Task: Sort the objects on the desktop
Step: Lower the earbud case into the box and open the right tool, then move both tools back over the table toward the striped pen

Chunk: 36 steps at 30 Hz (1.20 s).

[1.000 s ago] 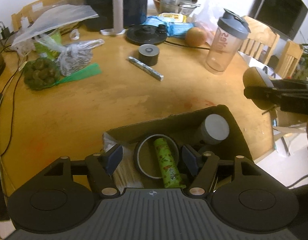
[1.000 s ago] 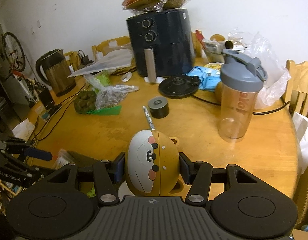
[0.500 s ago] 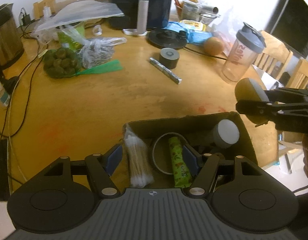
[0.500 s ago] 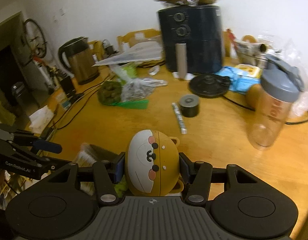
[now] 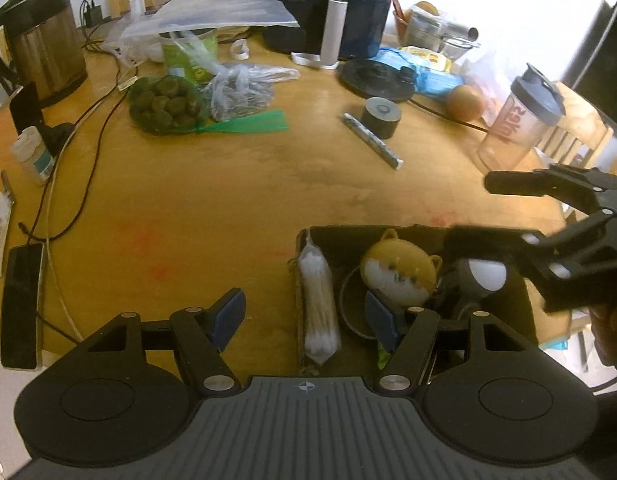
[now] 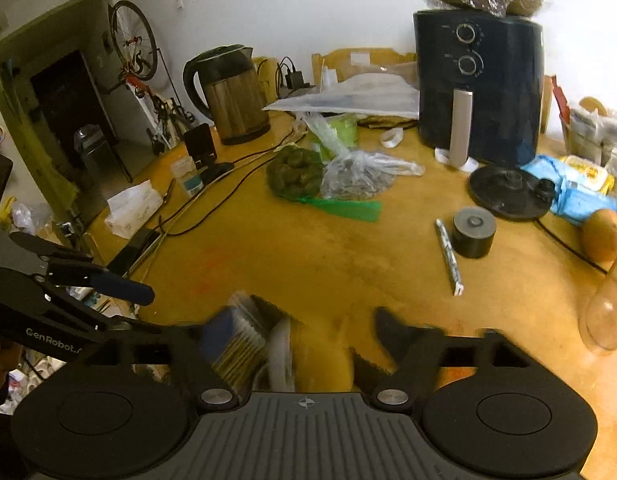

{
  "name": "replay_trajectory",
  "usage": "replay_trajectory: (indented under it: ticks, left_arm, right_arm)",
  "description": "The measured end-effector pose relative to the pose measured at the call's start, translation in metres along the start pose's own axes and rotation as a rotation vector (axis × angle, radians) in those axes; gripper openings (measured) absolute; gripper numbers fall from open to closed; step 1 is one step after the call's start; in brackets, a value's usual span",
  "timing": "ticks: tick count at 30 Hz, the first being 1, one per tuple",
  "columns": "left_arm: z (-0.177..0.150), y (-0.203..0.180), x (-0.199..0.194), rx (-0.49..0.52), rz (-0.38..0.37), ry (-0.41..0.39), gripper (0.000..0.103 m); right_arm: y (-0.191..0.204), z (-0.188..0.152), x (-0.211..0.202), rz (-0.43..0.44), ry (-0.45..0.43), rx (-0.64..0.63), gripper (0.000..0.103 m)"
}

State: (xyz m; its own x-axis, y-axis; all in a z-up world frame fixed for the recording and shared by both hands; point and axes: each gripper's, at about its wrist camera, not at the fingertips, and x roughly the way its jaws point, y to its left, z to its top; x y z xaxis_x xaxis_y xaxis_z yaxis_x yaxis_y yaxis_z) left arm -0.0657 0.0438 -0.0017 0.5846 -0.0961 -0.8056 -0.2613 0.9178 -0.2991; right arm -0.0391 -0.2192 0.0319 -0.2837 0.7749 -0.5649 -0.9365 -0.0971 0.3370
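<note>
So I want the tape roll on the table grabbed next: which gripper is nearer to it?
Right. The right gripper hangs over the box's far edge, toward the tape roll; the left gripper sits back at the box's near side.

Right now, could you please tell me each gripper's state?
Left gripper: open, holding nothing.
Right gripper: jaws just opened, holding nothing.

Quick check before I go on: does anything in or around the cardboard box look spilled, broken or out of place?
Nothing spilled or broken. The bear-faced toy lies tilted on the tape ring in the cardboard box, loosely piled rather than flat. The cotton swab bag lies along the box's left wall.
</note>
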Motion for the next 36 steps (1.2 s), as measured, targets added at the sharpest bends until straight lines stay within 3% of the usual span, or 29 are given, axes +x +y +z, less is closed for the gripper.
replay_trajectory:
  ticks: [12, 17, 23, 28, 32, 36]
  left_arm:
    - [0.01, -0.005, 0.004, 0.006, -0.016, -0.011, 0.066]
    - [0.016, -0.012, 0.008, 0.032, -0.03, -0.01, 0.066]
    - [0.026, -0.019, 0.014, 0.058, -0.045, -0.008, 0.066]
    - [0.035, -0.021, 0.018, 0.076, -0.051, -0.012, 0.066]
    - [0.043, -0.023, 0.022, 0.094, -0.056, -0.013, 0.066]
    - [0.052, -0.025, 0.024, 0.11, -0.059, -0.02, 0.066]
  right_arm:
    - [-0.022, -0.013, 0.0, -0.081, 0.101, 0.027, 0.103]
    - [-0.036, -0.02, -0.005, -0.17, 0.109, 0.04, 0.103]
    - [-0.053, -0.028, -0.015, -0.274, 0.07, 0.023, 0.103]
    - [-0.069, -0.034, -0.025, -0.349, -0.013, 0.031, 0.103]
    - [-0.082, -0.032, -0.027, -0.348, 0.008, 0.029, 0.103]
    - [-0.092, -0.028, -0.021, -0.325, 0.091, 0.038, 0.103]
